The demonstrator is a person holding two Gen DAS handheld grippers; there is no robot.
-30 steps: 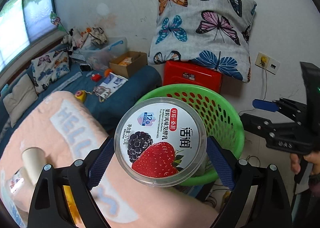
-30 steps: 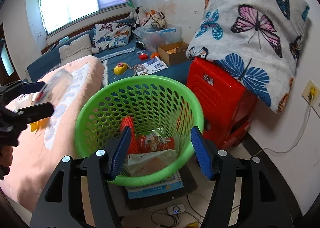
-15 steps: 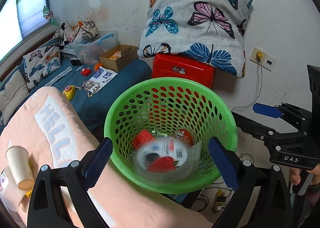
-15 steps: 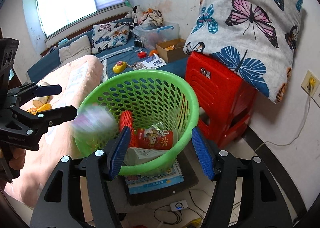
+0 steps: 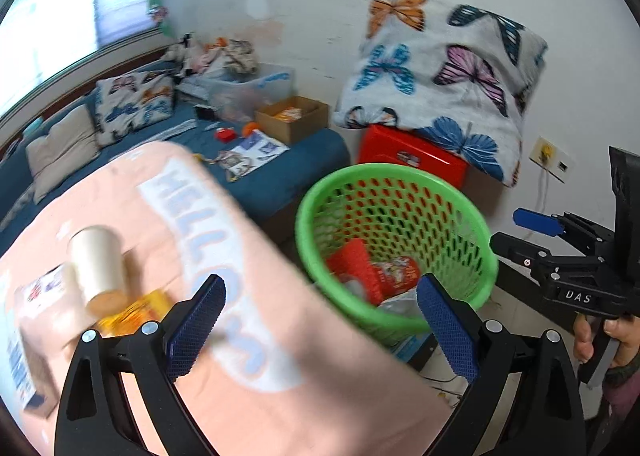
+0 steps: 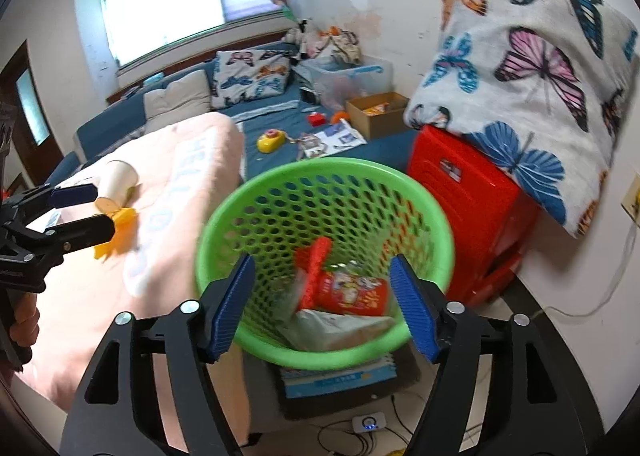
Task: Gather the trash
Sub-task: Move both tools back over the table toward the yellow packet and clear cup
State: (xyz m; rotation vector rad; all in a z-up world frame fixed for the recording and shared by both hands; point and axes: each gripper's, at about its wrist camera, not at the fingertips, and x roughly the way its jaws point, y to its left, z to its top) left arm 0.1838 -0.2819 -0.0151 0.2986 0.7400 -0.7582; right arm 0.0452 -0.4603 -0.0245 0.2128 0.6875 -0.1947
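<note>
A green mesh basket stands beside the bed with a red snack packet, a red wrapper and a pale bag inside. My left gripper is open and empty over the edge of the pink blanket, with the basket to its right. A paper cup lies on the blanket next to a yellow wrapper and a carton. My right gripper hovers above the basket's near rim, its jaws opening with nothing between them.
A red plastic stool carries a butterfly pillow behind the basket. The blue bed holds a cardboard box, a yellow toy and papers. Books and cables lie on the floor under the basket.
My left gripper let go of the yoghurt tub, which fell into the basket, then swung left over the blanket. My right gripper's jaws stand a little wider.
</note>
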